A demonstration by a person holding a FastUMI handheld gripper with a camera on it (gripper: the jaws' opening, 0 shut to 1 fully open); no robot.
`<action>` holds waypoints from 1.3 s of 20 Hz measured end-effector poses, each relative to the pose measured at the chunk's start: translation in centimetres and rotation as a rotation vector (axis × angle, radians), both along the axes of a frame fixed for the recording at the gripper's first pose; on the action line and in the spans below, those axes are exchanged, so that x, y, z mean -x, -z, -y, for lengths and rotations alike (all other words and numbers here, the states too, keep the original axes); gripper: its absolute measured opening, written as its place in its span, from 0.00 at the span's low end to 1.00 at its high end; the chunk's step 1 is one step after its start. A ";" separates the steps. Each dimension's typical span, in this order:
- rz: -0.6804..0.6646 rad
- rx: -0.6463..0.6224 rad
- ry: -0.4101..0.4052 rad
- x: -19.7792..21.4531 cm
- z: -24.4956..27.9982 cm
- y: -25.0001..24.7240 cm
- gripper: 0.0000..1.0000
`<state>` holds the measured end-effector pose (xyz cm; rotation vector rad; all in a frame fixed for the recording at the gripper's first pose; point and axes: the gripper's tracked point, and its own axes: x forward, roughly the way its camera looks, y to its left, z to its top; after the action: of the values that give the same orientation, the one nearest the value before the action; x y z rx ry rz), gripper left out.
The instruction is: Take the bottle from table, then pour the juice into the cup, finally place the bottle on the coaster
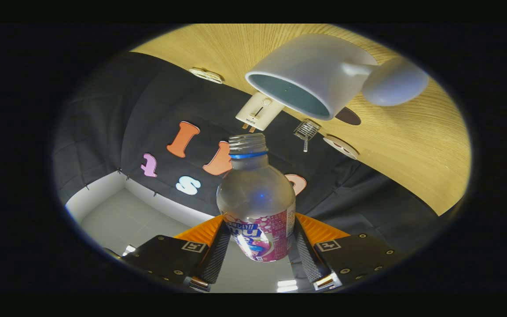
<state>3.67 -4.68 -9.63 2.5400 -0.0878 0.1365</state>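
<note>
My tongs [260,251] are clamped on a clear plastic bottle with a pink and blue printed label [257,202], both ribbed fingers [215,257] pressing its labelled lower body from either side. The bottle's neck carries a blue ring and a ridged, threaded mouth, and it points toward a smooth white ceramic cup with a teal inside [310,72]. The cup's round mouth faces the bottle's mouth, with a gap between them. The cup has a curved handle and stands on a light wood-grain table [412,145]. Near it on the wood lie a cream plastic plug adapter with two metal prongs [259,112], a small wire-mesh piece [306,130] and a round dark brown coaster [348,116] partly behind the cup.
</note>
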 end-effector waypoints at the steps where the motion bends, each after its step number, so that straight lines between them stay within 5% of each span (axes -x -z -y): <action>1: -0.003 0.011 -0.003 0.0 -0.1 0.1 0.75; 14: -0.074 0.241 -0.051 0.4 -2.2 2.1 0.75; 19: -0.085 0.489 -0.126 0.5 -3.7 2.5 0.75; 26: -0.144 0.819 -0.131 0.8 -1.5 3.5 0.75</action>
<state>2.83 -3.14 -13.16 1.7283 0.1628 0.0269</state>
